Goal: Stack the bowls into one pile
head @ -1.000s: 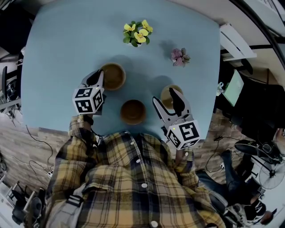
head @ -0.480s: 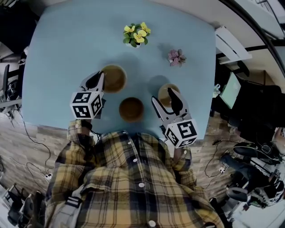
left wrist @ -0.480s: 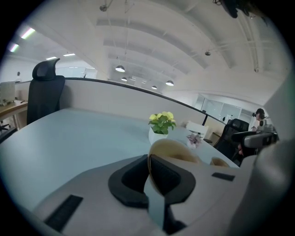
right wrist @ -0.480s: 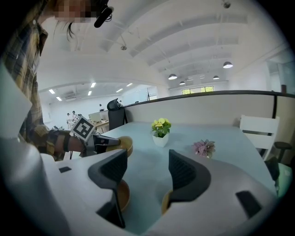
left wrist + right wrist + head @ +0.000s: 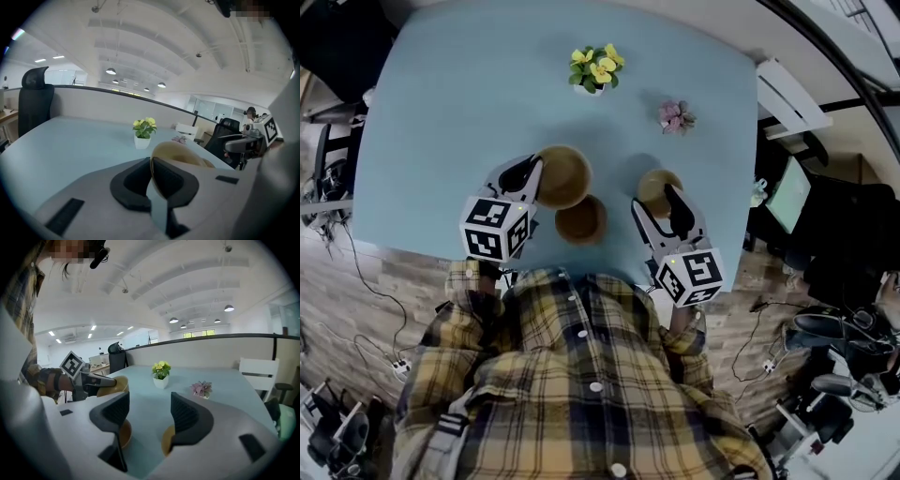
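Left tongs [image 5: 528,173]: clamped on the rim of the round tan bowl [image 5: 564,175], held above the light-blue table [image 5: 431,112] beside the darker brown bowl [image 5: 580,220]. Right tongs [image 5: 656,200]: apart, near a third bowl [image 5: 652,182]. Centre yours level over the brown one before you lower.

The light blue table [image 5: 441,112] has rounded corners and a plain, matte top. A yellow-flowered plant in a white pot [image 5: 597,70] stands near its far edge, about midway across. A small pink-flowered plant [image 5: 676,117] sits to the right of that pot and a little closer to the person. A brown bowl [image 5: 580,220] rests well apart from the pot, almost straight toward the person, near the table's near edge. A second, paler bowl [image 5: 652,186] lies nearer than the pot and off to its right.
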